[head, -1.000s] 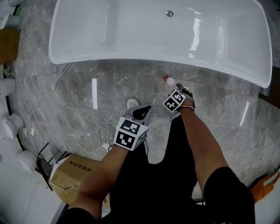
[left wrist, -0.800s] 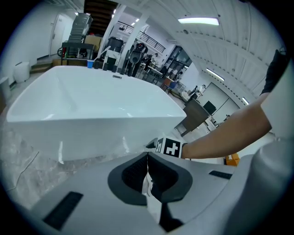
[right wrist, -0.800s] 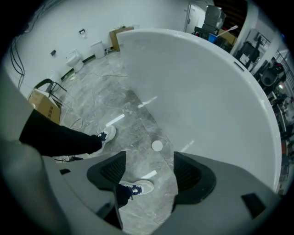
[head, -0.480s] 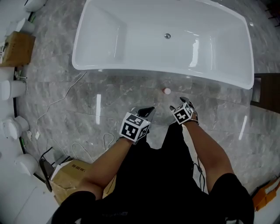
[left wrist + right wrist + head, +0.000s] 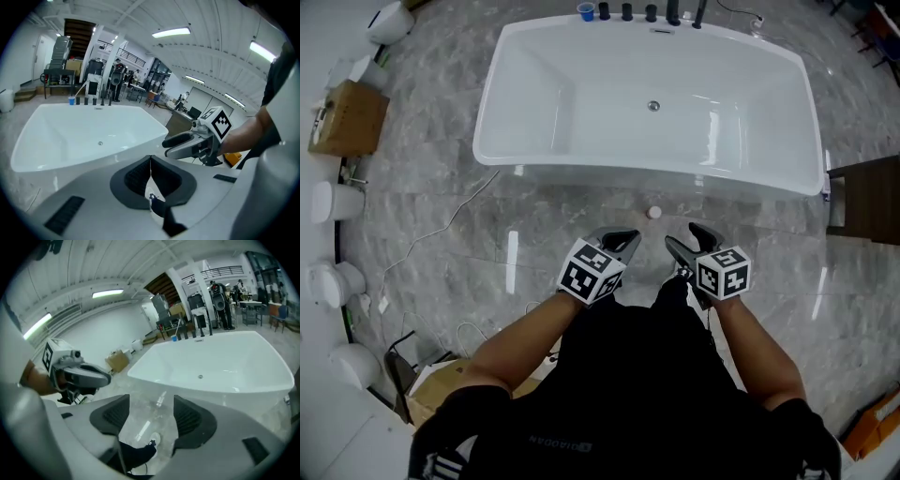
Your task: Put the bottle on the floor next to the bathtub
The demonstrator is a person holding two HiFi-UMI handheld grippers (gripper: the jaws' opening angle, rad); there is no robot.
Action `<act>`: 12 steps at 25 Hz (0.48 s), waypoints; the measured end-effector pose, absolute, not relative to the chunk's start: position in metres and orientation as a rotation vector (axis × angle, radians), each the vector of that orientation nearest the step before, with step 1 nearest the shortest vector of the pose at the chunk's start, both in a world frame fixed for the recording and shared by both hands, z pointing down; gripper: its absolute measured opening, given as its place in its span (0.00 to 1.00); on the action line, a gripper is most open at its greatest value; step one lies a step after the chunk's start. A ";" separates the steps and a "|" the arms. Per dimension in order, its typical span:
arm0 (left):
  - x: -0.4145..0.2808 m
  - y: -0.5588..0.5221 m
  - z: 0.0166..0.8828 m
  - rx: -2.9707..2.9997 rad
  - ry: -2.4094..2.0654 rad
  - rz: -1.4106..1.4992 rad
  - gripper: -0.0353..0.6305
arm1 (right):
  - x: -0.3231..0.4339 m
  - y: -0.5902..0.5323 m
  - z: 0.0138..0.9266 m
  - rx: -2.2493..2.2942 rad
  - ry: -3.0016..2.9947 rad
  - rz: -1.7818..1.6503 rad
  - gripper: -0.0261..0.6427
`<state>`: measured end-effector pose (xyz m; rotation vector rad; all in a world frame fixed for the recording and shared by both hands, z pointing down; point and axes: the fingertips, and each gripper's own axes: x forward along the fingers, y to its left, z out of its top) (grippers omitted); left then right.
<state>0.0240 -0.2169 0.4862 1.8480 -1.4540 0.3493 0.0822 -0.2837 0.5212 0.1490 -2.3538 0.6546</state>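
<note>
The bottle (image 5: 653, 213) is standing on the grey marble floor (image 5: 441, 216) just above the centre of the head view, close beside the front wall of the white bathtub (image 5: 581, 169), which is filling the upper part of the frame; neither gripper is touching it. The left gripper (image 5: 622, 240) is hovering below and left of the bottle with its 2 jaws pressed together on nothing. The right gripper (image 5: 682, 238) is hovering below and right of it with its jaws standing apart and empty, only floor and a white shoe (image 5: 154, 438) showing between them.
</note>
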 end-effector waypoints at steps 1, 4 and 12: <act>0.025 -0.218 0.476 1.869 -1.461 0.339 0.08 | 0.084 -0.284 0.504 0.171 -2.387 0.681 0.51; 0.022 -0.220 0.449 1.929 -1.489 0.302 0.08 | 0.091 -0.288 0.464 0.299 -2.476 0.710 0.23; 0.011 -0.188 0.436 2.044 -1.402 0.327 0.08 | 0.090 -0.262 0.417 0.462 -2.609 0.761 0.09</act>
